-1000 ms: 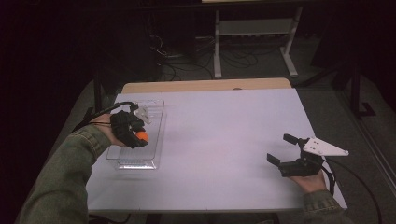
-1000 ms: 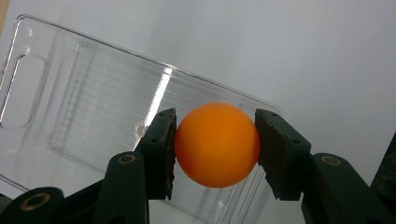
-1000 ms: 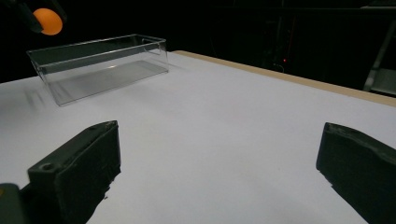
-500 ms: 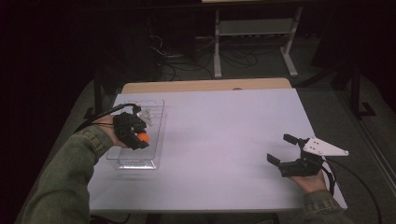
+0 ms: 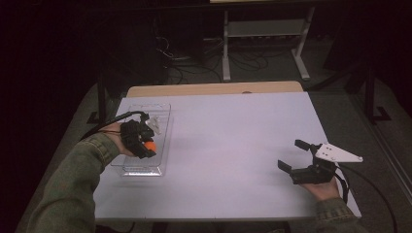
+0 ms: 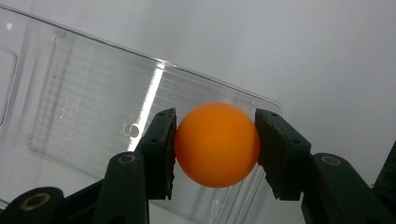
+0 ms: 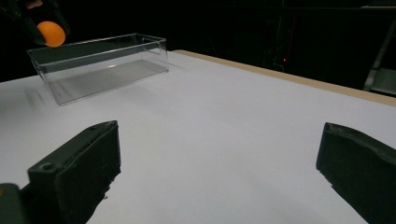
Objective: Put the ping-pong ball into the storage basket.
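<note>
While the left gripper (image 5: 145, 141) pinches a small orange ball (image 6: 217, 144) above the clear rectangular plastic tray (image 5: 163, 114), the right gripper (image 5: 297, 155) rests wide open, well apart.

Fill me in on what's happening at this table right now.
A person works at a white table with tongs in each hand. The left tongs are shut on an orange ball, held over a clear plastic box near the table's left edge; the right gripper view shows the ball above the rim, not inside. The box looks empty. The right tongs are open with nothing between the jaws, on the table's right side, well apart from the box.
</note>
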A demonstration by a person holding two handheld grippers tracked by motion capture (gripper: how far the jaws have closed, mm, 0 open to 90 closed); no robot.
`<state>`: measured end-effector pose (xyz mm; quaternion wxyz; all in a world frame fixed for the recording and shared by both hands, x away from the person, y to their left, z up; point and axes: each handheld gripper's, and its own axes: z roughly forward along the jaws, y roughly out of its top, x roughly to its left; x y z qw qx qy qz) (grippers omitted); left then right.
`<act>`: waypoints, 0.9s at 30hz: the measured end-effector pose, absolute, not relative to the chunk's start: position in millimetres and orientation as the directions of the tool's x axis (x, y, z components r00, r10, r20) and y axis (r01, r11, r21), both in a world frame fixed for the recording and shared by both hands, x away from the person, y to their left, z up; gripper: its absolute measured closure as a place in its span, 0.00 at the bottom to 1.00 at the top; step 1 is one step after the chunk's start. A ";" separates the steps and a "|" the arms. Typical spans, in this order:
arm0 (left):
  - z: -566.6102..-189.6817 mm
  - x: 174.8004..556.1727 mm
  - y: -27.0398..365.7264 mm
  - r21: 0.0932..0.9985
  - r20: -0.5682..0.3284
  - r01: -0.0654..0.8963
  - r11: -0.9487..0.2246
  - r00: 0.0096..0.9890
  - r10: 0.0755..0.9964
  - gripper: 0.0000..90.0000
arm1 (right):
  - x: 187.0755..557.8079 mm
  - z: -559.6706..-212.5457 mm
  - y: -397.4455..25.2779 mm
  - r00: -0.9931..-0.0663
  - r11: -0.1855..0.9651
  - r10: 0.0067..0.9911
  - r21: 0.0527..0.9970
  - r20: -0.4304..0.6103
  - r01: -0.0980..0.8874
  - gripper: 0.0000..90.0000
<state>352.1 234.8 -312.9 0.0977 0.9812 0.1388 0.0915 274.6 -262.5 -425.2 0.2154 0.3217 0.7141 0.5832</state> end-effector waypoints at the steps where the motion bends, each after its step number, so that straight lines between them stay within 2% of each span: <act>1: -314.1 351.8 234.7 0.219 0.148 0.260 -0.940 0.944 0.296 0.56 | 274.5 -425.2 -262.5 -0.700 0.113 0.711 0.971 0.068 0.209 0.00; 27: -331.9 356.7 235.3 0.199 0.125 0.263 -0.944 0.949 0.291 0.56 | 274.2 -425.3 -262.2 -0.701 0.115 0.710 0.971 0.068 0.211 0.00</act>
